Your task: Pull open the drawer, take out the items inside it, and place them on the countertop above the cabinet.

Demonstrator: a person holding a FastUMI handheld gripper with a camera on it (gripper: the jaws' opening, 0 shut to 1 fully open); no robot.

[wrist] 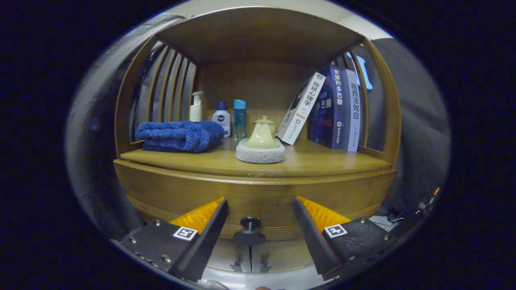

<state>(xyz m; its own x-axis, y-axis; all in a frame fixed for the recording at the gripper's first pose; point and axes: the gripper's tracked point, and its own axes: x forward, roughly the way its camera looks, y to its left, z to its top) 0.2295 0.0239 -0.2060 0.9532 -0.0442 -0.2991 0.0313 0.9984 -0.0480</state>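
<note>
Facing the drawer (pixel 258 197), the tongs (pixel 260 225) stand open and empty. Its knob (pixel 250 231) lies centred between the fingers, stem pointing straight back toward them.

A wooden cabinet (pixel 258 189) with a curved front stands against dark cloth walls (pixel 415 121). Its open shelf has slatted sides (pixel 171 88), a plain wooden back panel (pixel 258 88) and a wooden top. The light is dim and warm on the wood.
</note>
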